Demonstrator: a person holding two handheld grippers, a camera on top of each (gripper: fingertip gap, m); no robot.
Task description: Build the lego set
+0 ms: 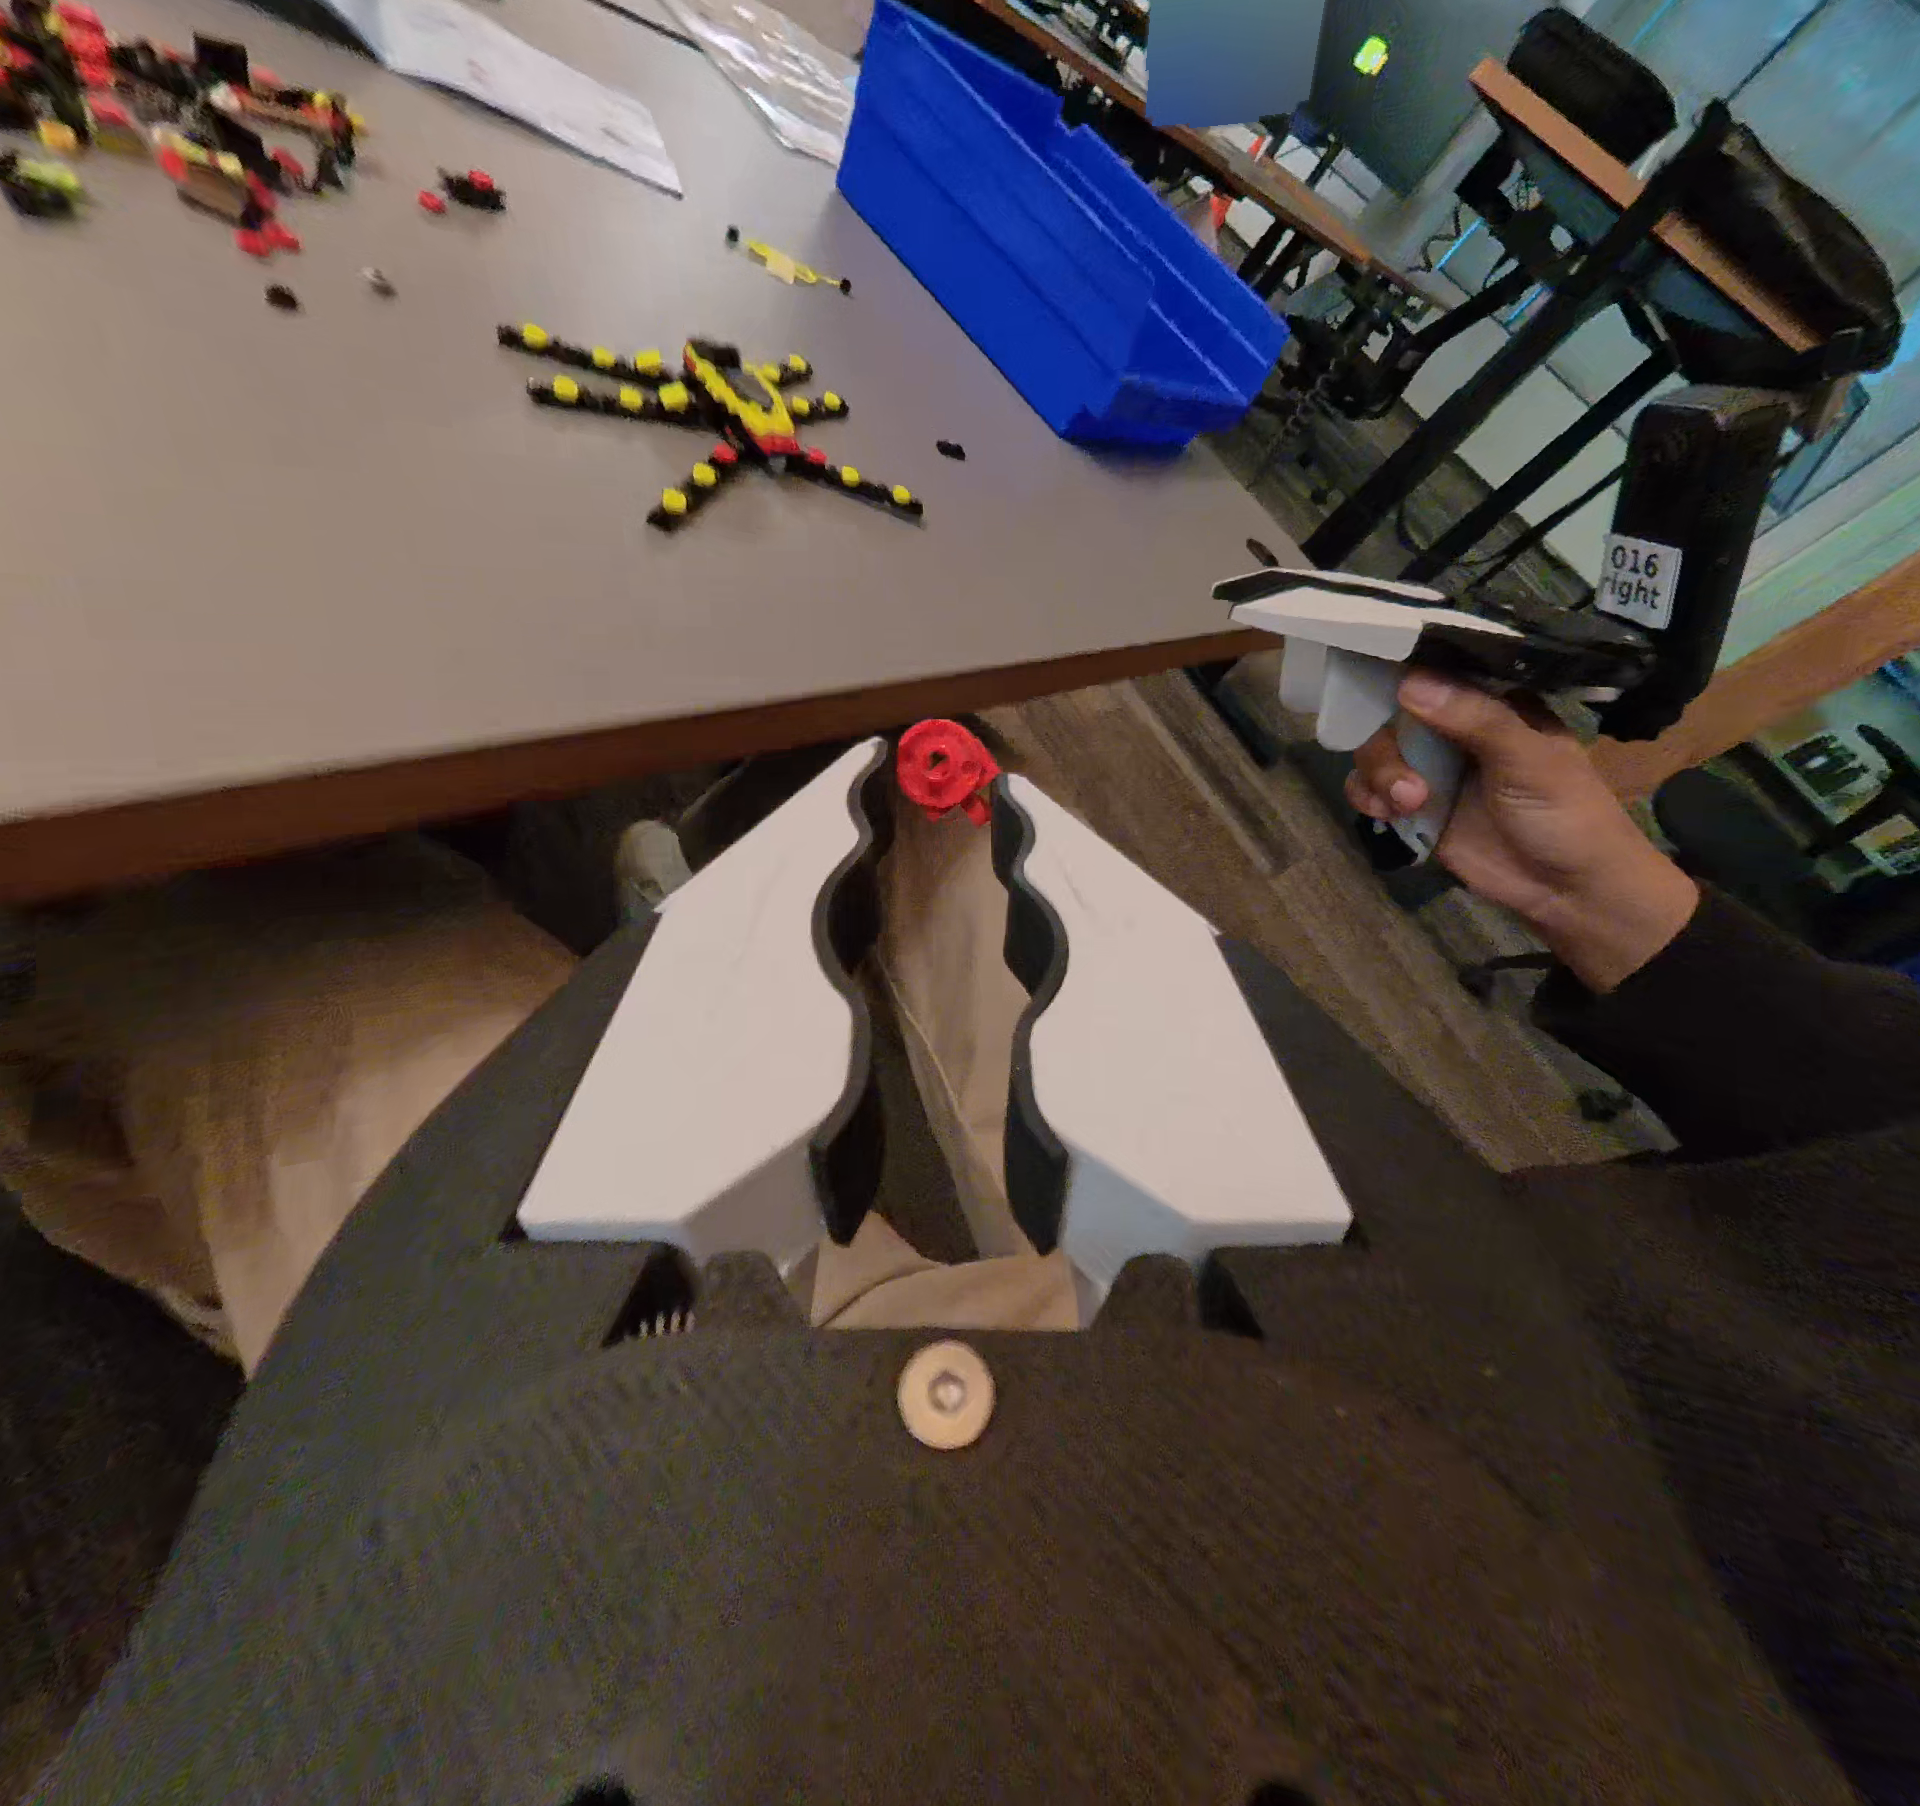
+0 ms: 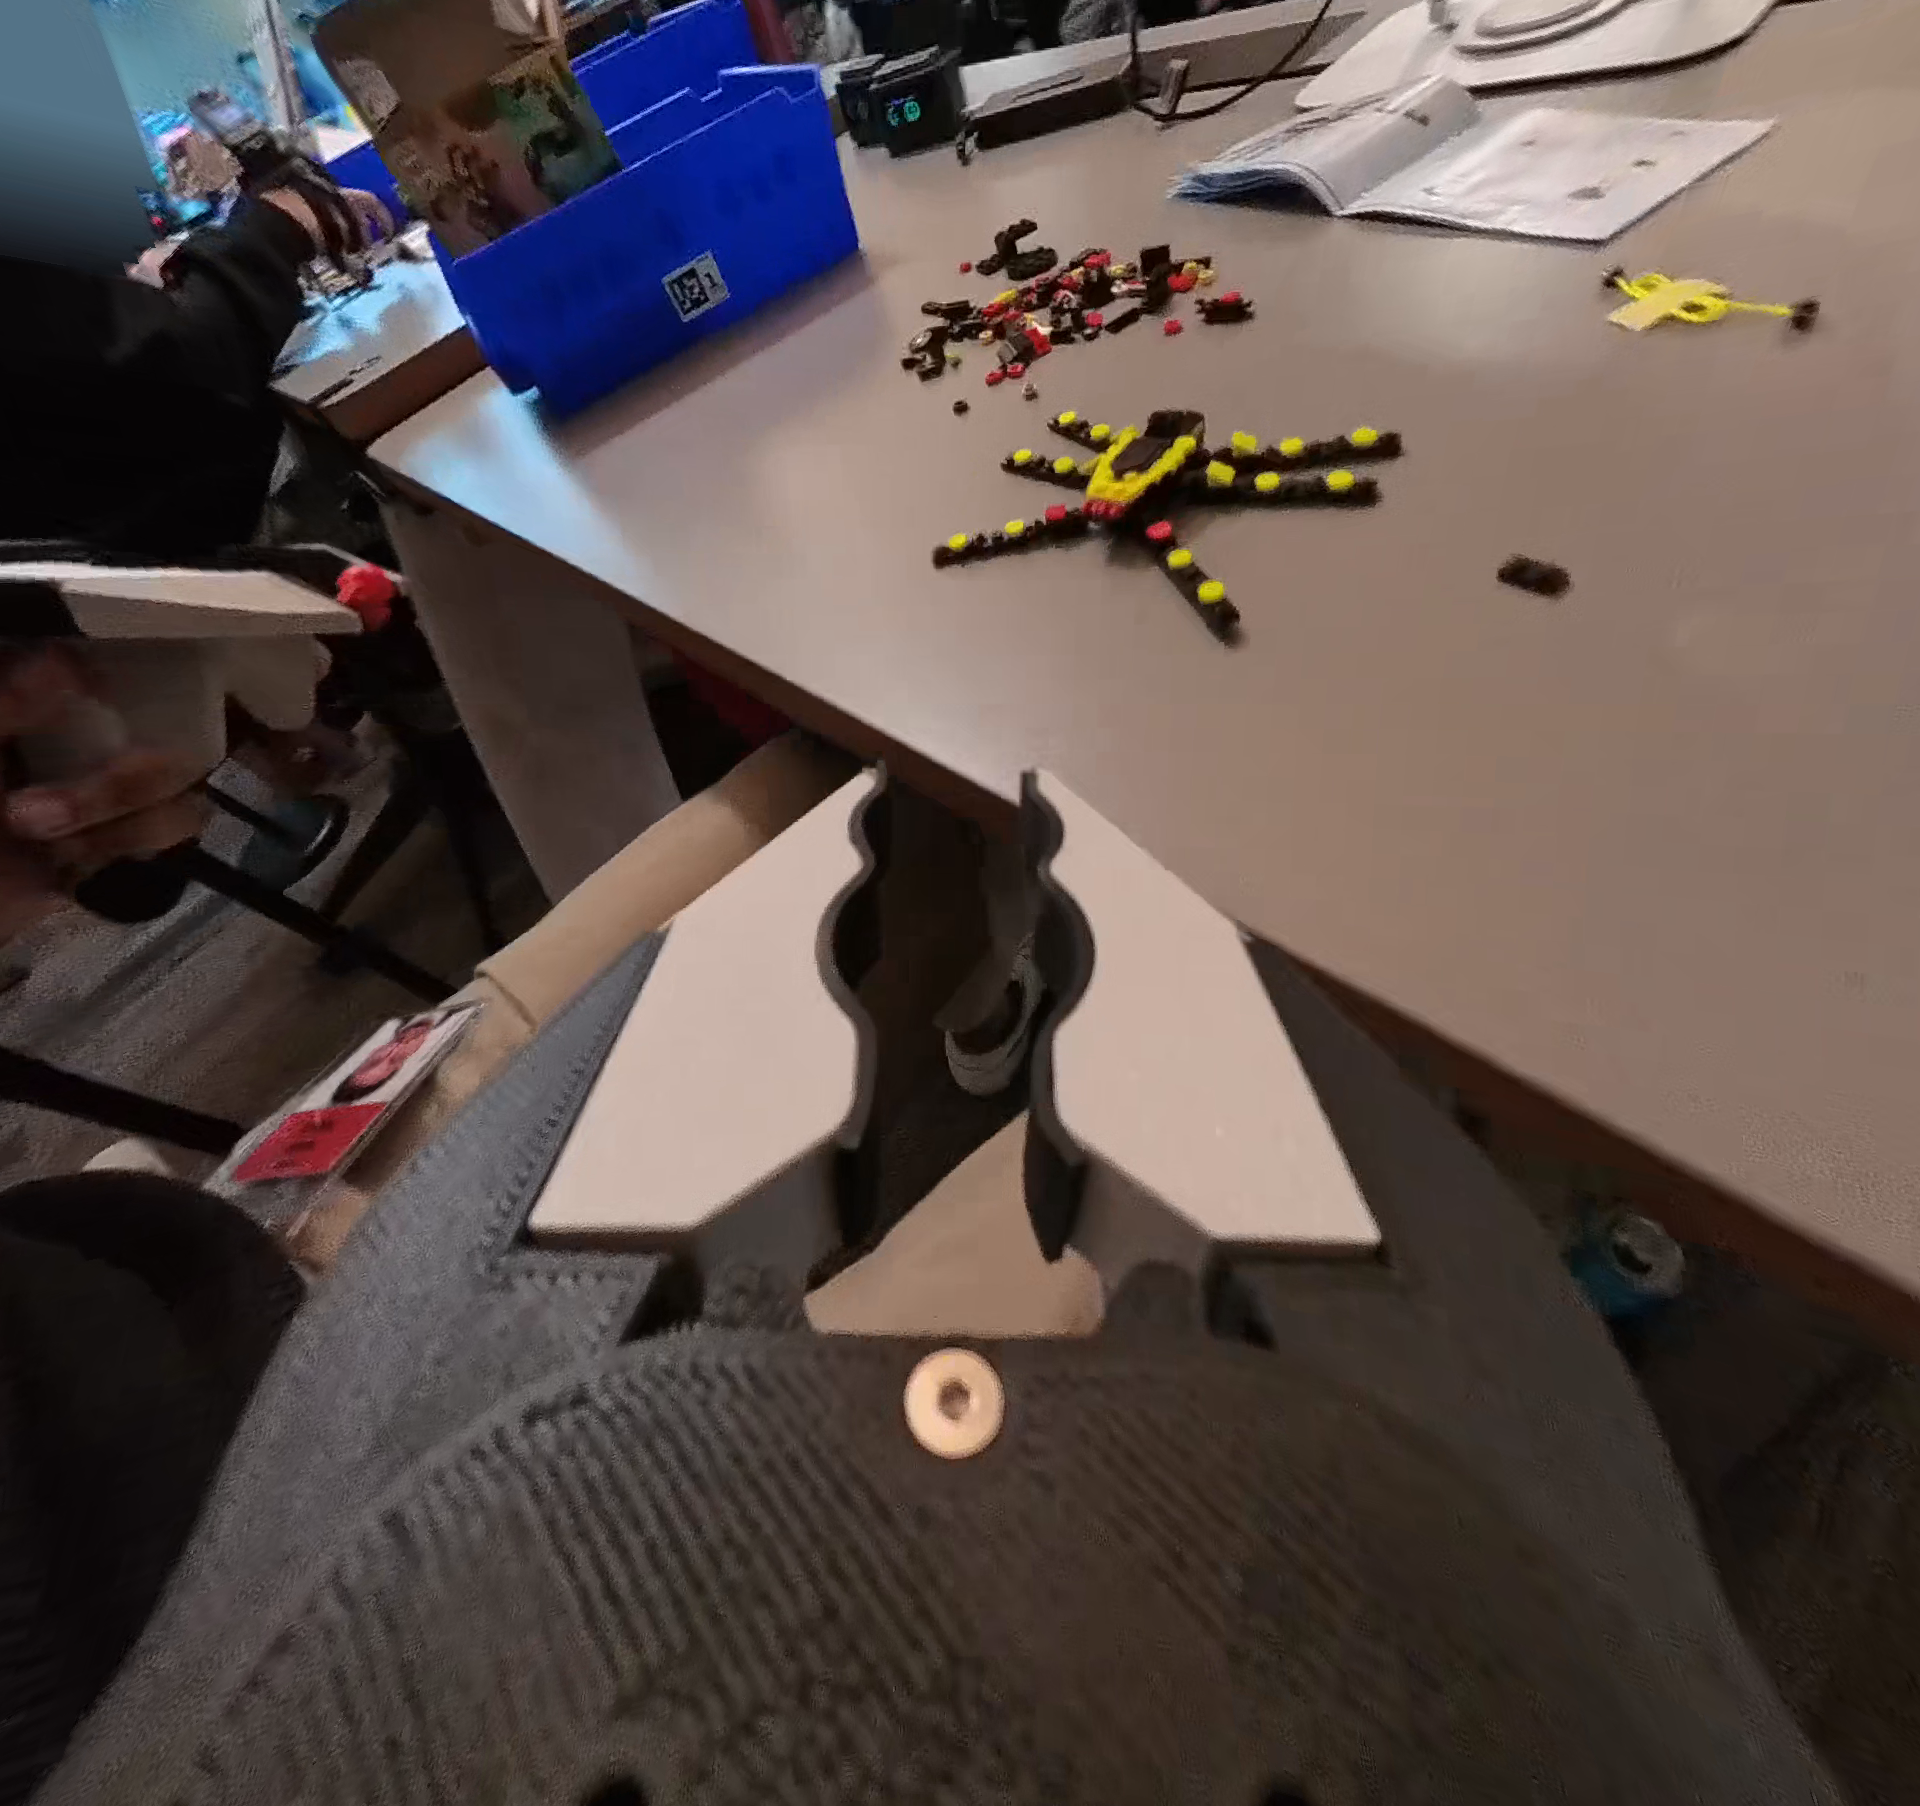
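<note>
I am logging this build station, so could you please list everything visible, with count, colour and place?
Spider model: one, black with yellow and red studs, flat on the table centre.
Loose lego pieces: one pile, black, red and yellow, beyond the spider.
Stray black piece: one, right of the spider.
Yellow part: one, far right, near the booklet.
Instruction booklet: one, white, open, at the table's back.
Blue bin: one, at the table's left edge, holding a cardboard box.
Table: one, grey top.
Red lego piece: one, in the left jaws.
Left gripper: white fingers, shut on the red piece, off the table edge.
Right gripper: white fingers, jaws apart, empty.
</note>
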